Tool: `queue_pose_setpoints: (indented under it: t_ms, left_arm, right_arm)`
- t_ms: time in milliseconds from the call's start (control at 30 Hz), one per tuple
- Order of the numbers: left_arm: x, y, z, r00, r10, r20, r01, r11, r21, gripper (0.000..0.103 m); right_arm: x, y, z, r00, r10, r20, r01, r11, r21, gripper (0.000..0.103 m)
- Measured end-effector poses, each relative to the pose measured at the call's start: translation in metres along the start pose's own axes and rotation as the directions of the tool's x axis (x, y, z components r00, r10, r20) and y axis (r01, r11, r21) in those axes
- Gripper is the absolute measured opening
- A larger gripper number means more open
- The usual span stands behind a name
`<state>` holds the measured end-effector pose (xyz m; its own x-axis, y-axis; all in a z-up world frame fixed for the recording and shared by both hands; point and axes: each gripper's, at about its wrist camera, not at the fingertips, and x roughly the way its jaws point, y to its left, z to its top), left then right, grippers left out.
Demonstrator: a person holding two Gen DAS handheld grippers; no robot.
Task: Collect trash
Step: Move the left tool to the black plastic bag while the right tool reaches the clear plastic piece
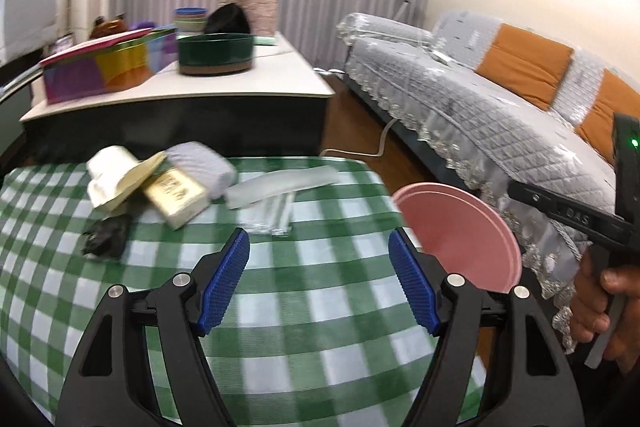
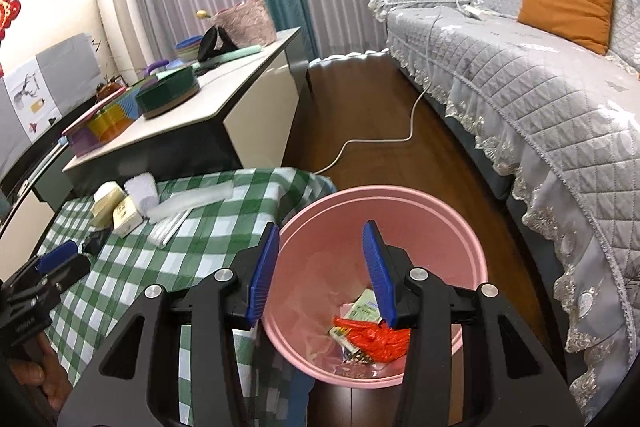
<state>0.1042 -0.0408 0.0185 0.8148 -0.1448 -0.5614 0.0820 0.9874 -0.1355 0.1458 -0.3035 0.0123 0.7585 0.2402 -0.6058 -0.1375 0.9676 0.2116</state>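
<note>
Left gripper (image 1: 319,247): jaws spread wide, nothing between the blue pads, held over the green checked tablecloth (image 1: 304,315) in the lower centre of the left wrist view. Bare cloth fills the gap between the fingers and runs on ahead of them.

Trash on the table, upper-left part of the cloth: white-and-cream paper wad (image 1: 116,179), gold-printed carton (image 1: 176,195) leaning under it, grey wrapped pack (image 1: 204,167) touching the carton, clear plastic wrapper (image 1: 276,183) just right of that, crumpled black scrap (image 1: 105,237) nearest the left finger. All lie close to the table's far edge; the frame is motion-blurred, so finer detail is unreadable.

Right gripper (image 2: 320,263): jaws likewise wide apart and empty, poised above the pink bin (image 2: 460,227), lower centre of the right wrist view. Bin stands on the wood floor (image 2: 380,167), its rim close against the tablecloth's hanging right edge. Inside, at the bottom: red plastic bag (image 2: 376,339), small printed packet (image 2: 362,309), other scraps too small to tell.

Open floor runs between bin and sofa (image 2: 540,99) at right; a white cable (image 2: 376,143) crosses it.
</note>
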Motion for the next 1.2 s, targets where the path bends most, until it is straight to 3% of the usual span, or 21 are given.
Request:
queue_pose_setpoints:
  t_ms: [333,433,600,767,1000,1100,1200]
  left_arm:
    - [0.0,0.062,0.003,0.988,0.148,0.038,-0.145,0.987,-0.064,0.07]
    - [0.001,0.078,0.002,0.973,0.223,0.057,-0.22,0.974,-0.052,0.07]
    - [0.008,0.108,-0.003,0.958,0.286,0.038,-0.281,0.955,-0.089,0.07]
    - [0.015,0.136,-0.006,0.944,0.331,0.008,-0.326,0.933,-0.155,0.07]
    - [0.025,0.175,-0.012,0.935,0.35,-0.055,-0.351,0.894,-0.278,0.07]
    - [0.027,0.184,-0.011,0.936,0.347,-0.058,-0.347,0.888,-0.303,0.07]
    - [0.032,0.188,-0.007,0.934,0.349,-0.074,-0.355,0.889,-0.289,0.07]
  right_arm:
    - [0.022,0.044,-0.004,0.998,0.053,-0.025,-0.054,0.997,-0.048,0.044]
    - [0.029,0.064,-0.005,0.997,0.078,-0.028,-0.08,0.994,-0.073,0.044]
    - [0.039,0.092,-0.008,0.992,0.117,-0.039,-0.12,0.988,-0.097,0.044]
    - [0.063,0.132,-0.012,0.985,0.155,-0.076,-0.161,0.983,-0.093,0.044]
    - [0.112,0.184,-0.015,0.98,0.13,-0.149,-0.144,0.986,-0.088,0.045]
    - [0.13,0.197,-0.015,0.978,0.11,-0.179,-0.127,0.988,-0.087,0.056]
    - [0.15,0.205,-0.013,0.972,0.081,-0.221,-0.102,0.991,-0.087,0.059]
